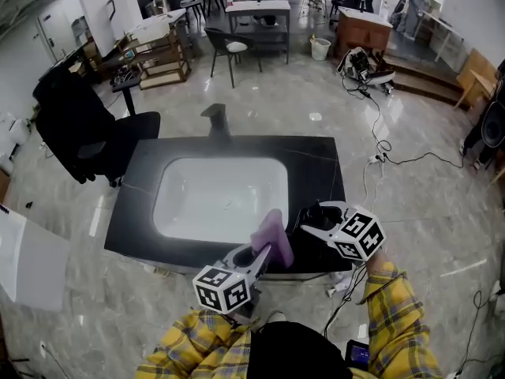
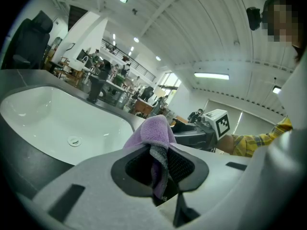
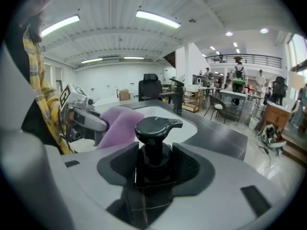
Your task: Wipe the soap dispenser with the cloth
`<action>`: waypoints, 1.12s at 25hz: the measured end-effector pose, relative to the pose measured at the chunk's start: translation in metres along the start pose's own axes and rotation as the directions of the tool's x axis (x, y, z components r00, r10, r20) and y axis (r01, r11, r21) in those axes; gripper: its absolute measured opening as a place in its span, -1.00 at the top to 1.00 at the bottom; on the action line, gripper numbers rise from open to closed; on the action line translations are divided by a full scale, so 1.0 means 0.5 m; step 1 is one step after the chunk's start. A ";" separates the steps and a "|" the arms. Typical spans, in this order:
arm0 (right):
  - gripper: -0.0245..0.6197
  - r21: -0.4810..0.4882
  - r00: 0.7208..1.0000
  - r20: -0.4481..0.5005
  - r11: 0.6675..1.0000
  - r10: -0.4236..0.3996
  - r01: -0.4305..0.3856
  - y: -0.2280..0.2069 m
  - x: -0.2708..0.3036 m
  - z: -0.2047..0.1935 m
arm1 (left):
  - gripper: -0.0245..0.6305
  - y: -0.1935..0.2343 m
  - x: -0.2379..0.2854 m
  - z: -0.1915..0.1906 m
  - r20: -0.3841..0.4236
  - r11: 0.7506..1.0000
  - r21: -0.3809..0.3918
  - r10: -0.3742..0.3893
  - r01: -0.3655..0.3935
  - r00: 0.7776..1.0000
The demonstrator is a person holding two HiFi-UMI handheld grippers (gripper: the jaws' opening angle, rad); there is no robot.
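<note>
**At the worktop's near edge, 2 grippers bring cloth and dispenser together**

At the near edge of the black worktop [image 1: 316, 164], by its near-right corner, a person in yellow plaid sleeves holds 2 grippers. The left gripper [image 2: 160, 164] has its jaws clamped on a purple cloth [image 2: 156, 131], which stands up in a fold above the pads. Just beside it, the right gripper [image 3: 154, 164] has its jaws closed on the black soap dispenser [image 3: 156, 128], upright, its pump head rising above the pads. Cloth and dispenser are near each other; contact cannot be made out. Beyond them lies the white basin [image 1: 221, 196], with 1 dark faucet [image 1: 217, 121] at the worktop's far edge. A black office chair [image 1: 79, 125] stands past the far-left corner.
</note>
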State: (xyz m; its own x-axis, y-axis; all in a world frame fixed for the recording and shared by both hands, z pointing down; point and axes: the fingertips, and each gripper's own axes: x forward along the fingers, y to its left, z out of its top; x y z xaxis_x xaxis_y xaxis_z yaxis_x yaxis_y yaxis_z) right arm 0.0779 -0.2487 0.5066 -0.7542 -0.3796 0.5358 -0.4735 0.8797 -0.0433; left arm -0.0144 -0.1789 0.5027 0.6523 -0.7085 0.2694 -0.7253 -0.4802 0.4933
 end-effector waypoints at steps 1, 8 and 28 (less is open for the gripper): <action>0.28 0.031 0.999 0.016 0.999 -0.039 0.038 -0.003 0.000 -0.001 | 0.73 0.001 0.003 0.001 0.000 1.000 -0.002 0.000 0.000 1.000; 0.30 0.238 0.945 0.026 0.921 -0.325 0.310 -0.021 -0.009 -0.009 | 0.73 -0.005 0.015 0.003 0.002 1.000 0.001 -0.008 0.008 1.000; 0.19 0.436 0.836 0.035 0.762 -0.547 0.480 -0.010 -0.031 0.002 | 0.73 -0.019 0.021 0.015 0.015 1.000 -0.014 -0.001 0.001 1.000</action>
State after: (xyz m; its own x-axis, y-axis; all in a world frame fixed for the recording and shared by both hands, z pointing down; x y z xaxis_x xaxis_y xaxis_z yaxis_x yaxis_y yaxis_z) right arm 0.0914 -0.2476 0.4978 -0.3877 -0.8090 0.4419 -0.9207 0.3631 -0.1431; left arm -0.0022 -0.1858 0.4944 0.6496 -0.7156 0.2567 -0.7214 -0.4737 0.5052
